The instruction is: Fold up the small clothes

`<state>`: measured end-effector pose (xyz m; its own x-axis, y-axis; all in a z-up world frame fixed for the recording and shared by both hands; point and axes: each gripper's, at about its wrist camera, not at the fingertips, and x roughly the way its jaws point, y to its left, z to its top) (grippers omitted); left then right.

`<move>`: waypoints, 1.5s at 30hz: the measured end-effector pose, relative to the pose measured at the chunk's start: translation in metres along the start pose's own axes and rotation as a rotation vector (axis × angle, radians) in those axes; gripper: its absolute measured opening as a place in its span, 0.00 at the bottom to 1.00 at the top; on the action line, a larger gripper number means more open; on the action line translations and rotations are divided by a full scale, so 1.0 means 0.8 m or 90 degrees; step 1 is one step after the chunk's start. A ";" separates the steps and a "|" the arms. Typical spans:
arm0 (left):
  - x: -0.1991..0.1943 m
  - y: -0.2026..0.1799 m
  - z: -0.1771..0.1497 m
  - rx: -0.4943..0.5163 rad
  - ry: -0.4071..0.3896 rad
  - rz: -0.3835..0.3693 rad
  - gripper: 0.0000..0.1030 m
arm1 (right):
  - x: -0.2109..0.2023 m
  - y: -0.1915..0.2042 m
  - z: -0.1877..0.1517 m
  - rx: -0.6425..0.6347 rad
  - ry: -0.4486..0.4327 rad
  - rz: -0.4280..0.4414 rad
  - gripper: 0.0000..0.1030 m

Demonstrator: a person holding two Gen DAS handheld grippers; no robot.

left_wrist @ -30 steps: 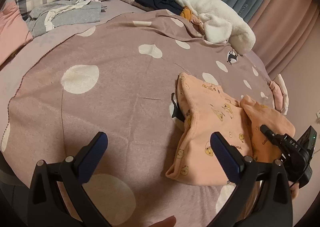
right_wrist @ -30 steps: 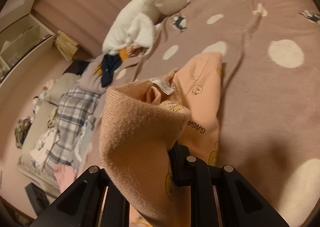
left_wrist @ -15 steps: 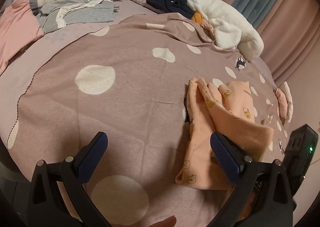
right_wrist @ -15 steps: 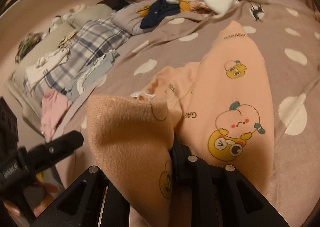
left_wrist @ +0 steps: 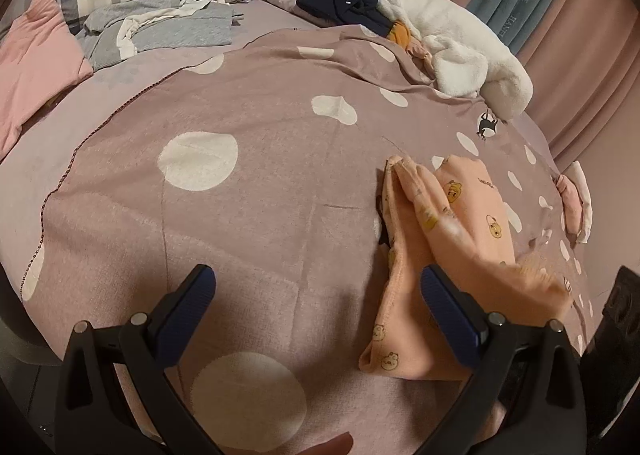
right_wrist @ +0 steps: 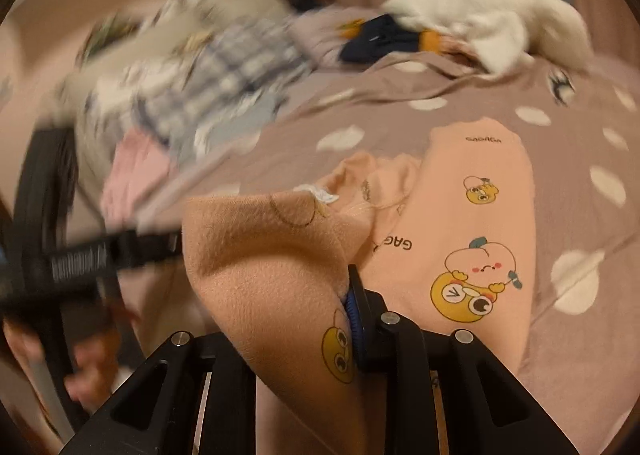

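The right gripper [right_wrist: 316, 319] is carrying a flap of the peach garment [right_wrist: 480, 215] across its printed body at lower right of the frame, so the fold is closing. Its jaws have just been easing apart, fabric between them, pads touching. It is angling downward. The left gripper [left_wrist: 316, 295] is hovering wide open over the spotted bedspread [left_wrist: 240, 215], empty.
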<state>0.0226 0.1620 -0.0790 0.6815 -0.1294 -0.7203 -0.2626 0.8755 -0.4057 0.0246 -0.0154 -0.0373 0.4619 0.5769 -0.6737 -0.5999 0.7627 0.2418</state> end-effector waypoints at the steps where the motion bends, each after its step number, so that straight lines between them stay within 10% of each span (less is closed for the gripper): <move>1: 0.001 0.002 0.001 -0.004 0.001 0.001 1.00 | 0.001 0.002 -0.002 -0.017 0.013 -0.003 0.27; 5: -0.001 0.009 0.002 -0.019 -0.002 0.006 1.00 | -0.006 -0.001 -0.004 -0.006 0.039 0.113 0.61; 8: -0.004 0.012 0.002 -0.020 -0.005 0.009 1.00 | -0.020 -0.004 -0.002 0.007 0.011 0.188 0.67; 18: -0.007 0.023 0.004 -0.031 -0.009 0.009 1.00 | 0.021 -0.056 0.043 0.146 0.039 0.097 0.68; 22: -0.005 0.031 0.007 -0.042 -0.005 0.010 1.00 | 0.048 -0.072 0.067 0.132 0.057 -0.042 0.68; 28: -0.006 0.036 0.010 -0.052 -0.004 0.010 1.00 | 0.100 -0.086 0.075 0.122 0.124 -0.116 0.20; 32: -0.004 0.039 0.011 -0.054 0.001 0.006 1.00 | 0.096 -0.089 0.068 0.143 0.092 -0.096 0.11; 38: -0.006 0.041 0.011 -0.057 0.000 0.010 1.00 | 0.069 -0.077 0.085 0.159 0.019 0.025 0.06; 42: -0.005 0.045 0.011 -0.058 0.003 0.017 1.00 | 0.075 -0.053 0.093 0.080 0.049 -0.141 0.06; 45: -0.005 0.050 0.012 -0.064 0.003 0.023 1.00 | 0.093 -0.055 0.091 0.095 0.114 -0.101 0.25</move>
<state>0.0162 0.2018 -0.0867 0.6670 -0.1011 -0.7382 -0.3545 0.8284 -0.4337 0.1330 0.0151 -0.0475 0.4116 0.3960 -0.8208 -0.4204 0.8816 0.2145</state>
